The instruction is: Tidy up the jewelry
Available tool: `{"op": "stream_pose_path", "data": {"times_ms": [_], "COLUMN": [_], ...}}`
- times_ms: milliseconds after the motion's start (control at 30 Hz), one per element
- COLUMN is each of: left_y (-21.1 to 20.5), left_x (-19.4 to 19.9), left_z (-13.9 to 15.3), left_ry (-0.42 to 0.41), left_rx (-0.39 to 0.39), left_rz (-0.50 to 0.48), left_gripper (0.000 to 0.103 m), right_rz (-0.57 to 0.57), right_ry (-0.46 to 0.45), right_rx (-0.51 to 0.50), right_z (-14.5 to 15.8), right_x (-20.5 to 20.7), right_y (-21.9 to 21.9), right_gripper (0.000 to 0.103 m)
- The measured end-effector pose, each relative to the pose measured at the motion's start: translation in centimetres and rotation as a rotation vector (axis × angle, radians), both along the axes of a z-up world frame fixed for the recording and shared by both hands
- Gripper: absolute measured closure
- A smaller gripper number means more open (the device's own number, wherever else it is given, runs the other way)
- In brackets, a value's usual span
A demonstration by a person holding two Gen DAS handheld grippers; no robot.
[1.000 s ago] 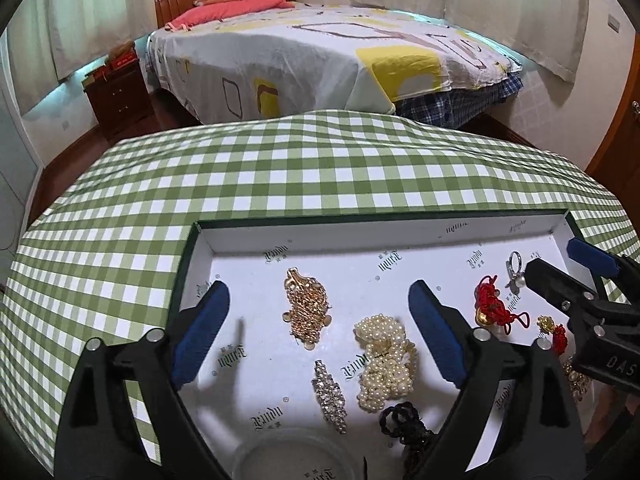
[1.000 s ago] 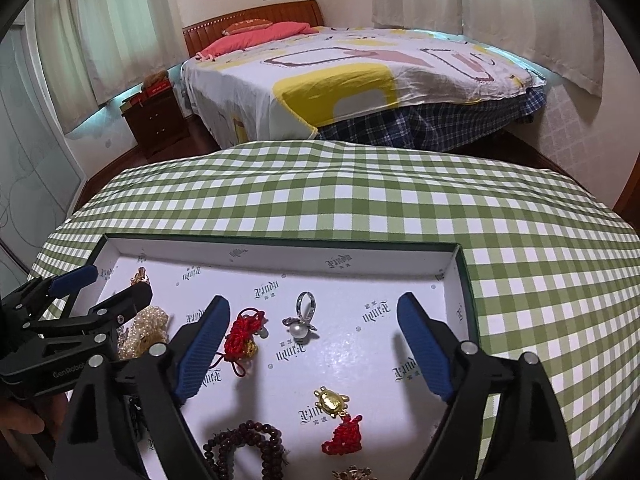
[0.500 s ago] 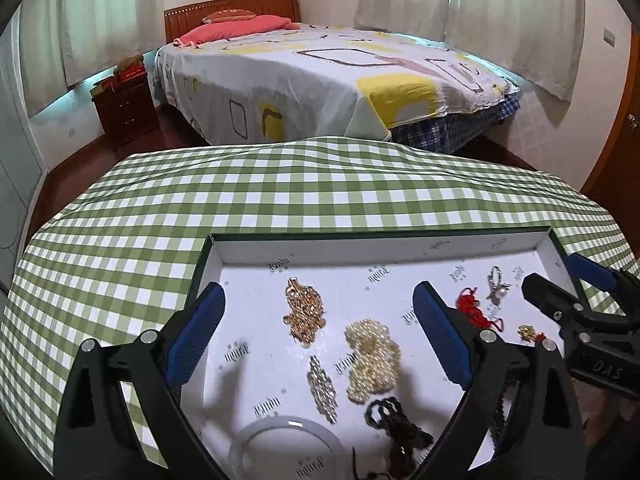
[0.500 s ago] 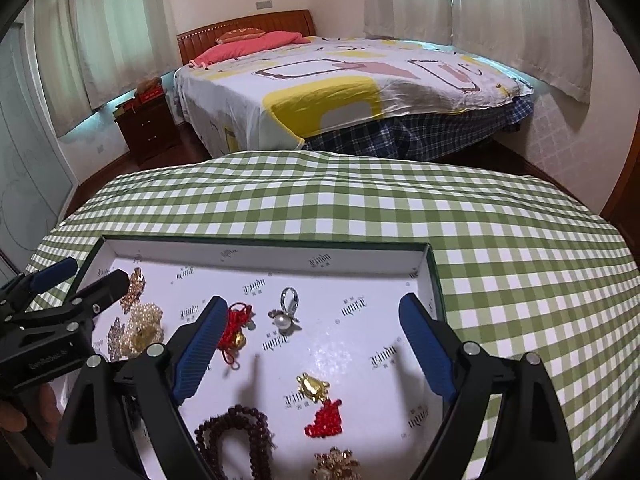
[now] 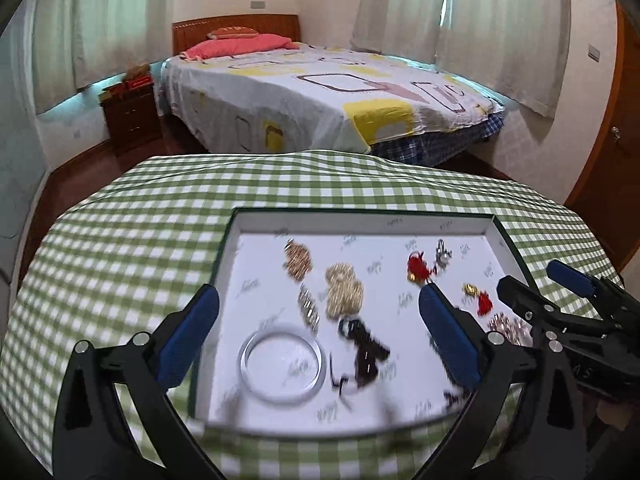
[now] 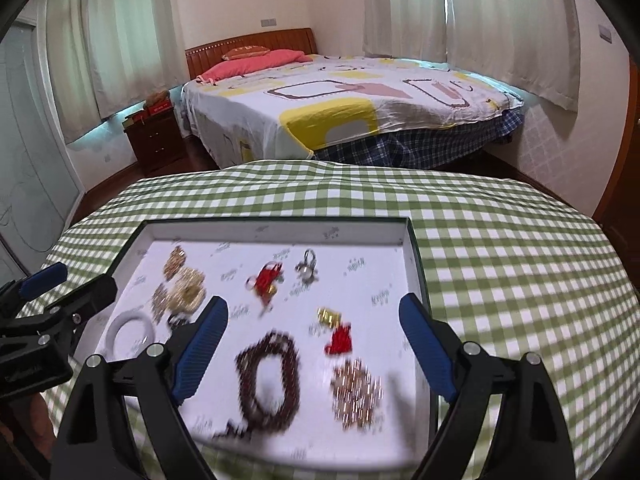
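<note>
Jewelry tray (image 6: 406,236): brown bead bracelet (image 6: 270,380) right-view only

Bedroom. Bed (image 5: 320,96) with wooden headboard (image 5: 236,26), pink pillow (image 5: 240,45). Dark nightstand (image 5: 130,118) left. Pale curtains (image 6: 508,20), daylight through. Cream walls, dark wood floor (image 5: 88,168). Green-checked tabletop (image 6: 500,240).

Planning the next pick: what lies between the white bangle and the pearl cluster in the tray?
In the left wrist view, a small silver rhinestone piece lies between the white bangle and the pearl cluster.

Small dark logo prints on tray (image 5: 360,222) lining, blurred, unreadable
</note>
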State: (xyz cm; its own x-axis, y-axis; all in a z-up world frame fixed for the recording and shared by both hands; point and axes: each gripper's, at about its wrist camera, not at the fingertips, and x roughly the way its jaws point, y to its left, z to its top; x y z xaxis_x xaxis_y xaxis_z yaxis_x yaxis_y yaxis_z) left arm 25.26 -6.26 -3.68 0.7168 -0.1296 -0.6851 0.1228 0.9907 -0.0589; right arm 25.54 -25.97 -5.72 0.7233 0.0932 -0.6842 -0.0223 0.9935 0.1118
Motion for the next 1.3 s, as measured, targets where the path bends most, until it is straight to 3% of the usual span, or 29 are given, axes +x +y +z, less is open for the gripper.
{"op": "stream_pose_path", "data": {"times_ms": [233, 500, 800, 1300], "left_y": [1.2, 1.8, 2.8, 3.3], "left_x": [-5.0, -10.7, -16.3, -21.5], "left_z": [2.5, 6.5, 9.9, 11.7], "left_ry": [-0.018, -0.113, -0.182, -0.227], "left_rx": [-0.017, 0.023, 0.002, -0.001], "left_rz": [0.034, 0.06, 0.078, 0.081], "left_gripper": [0.005, 0.004, 0.004, 0.004], "right_rz": [0.017, 0.033, 0.051, 0.045], "right_ry": [-0.054, -0.133, -0.225, -0.322], "right_rx": [-0.009, -0.025, -0.028, -0.042], "right_z": [2.3, 6.3, 9.3, 12.0], "right_x": [-4.9, -9.4, -14.4, -19.5], "right_y": [1.3, 2.0, 2.1, 2.3], "right_gripper": [0.018, 0.018, 0.018, 0.018]}}
